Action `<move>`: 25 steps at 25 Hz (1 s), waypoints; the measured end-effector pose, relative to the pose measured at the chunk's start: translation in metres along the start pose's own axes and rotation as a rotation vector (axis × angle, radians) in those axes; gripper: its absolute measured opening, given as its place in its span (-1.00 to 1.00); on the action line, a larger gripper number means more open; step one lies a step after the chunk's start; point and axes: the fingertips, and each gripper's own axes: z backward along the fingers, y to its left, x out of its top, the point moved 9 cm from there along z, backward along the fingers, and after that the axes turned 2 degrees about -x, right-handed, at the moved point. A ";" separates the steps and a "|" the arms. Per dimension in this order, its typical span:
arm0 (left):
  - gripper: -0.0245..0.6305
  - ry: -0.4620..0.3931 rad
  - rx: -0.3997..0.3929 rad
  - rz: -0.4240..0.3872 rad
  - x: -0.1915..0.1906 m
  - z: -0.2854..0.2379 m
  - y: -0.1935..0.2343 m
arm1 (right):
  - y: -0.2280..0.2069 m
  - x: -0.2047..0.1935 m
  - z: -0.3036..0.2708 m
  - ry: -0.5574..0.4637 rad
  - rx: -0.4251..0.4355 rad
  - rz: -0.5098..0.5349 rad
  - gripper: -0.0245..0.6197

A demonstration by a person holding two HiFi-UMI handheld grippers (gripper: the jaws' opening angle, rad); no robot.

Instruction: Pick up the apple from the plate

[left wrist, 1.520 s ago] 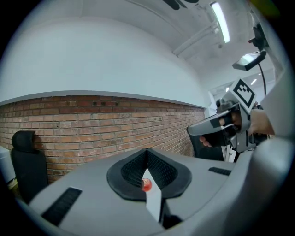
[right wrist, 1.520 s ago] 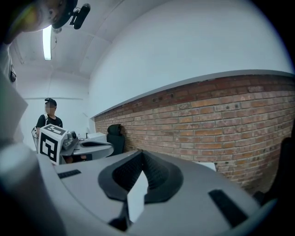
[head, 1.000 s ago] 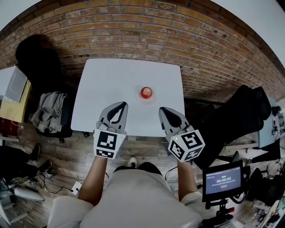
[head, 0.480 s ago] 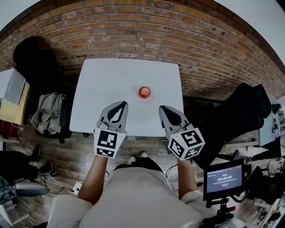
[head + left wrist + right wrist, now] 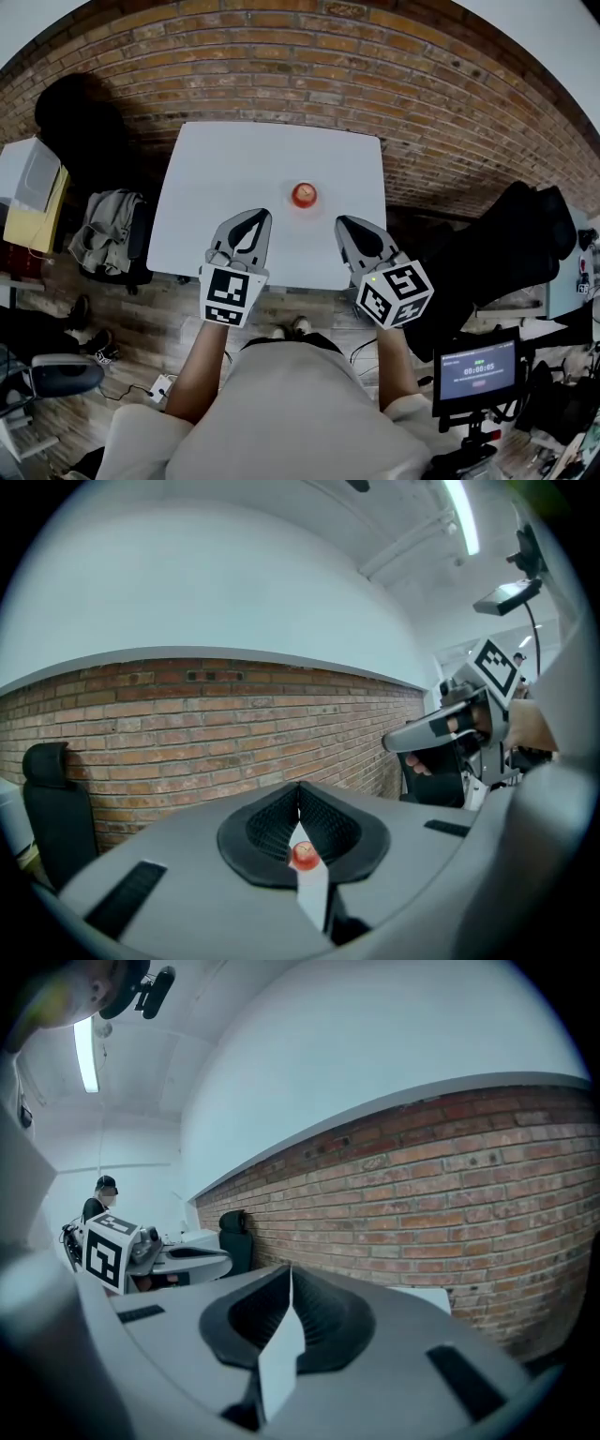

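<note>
Red apple (image 5: 304, 194) on white table (image 5: 234, 178)

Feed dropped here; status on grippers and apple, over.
Left gripper, right gripper both shut, empty. Round red apple untouched on white table, ahead between them. Nothing in the way.

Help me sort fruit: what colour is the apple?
The apple is red, clearest in the head view.
</note>
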 end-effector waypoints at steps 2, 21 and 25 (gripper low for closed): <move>-0.91 0.005 0.010 0.004 0.000 0.000 -0.003 | -0.002 0.000 0.000 0.009 0.030 0.008 -0.91; -0.91 0.030 0.088 0.013 0.003 -0.020 -0.048 | -0.045 -0.014 0.010 0.051 0.142 0.070 -0.87; -0.91 0.027 0.115 0.011 0.004 -0.019 -0.058 | -0.052 -0.017 0.012 0.055 0.167 0.078 -0.87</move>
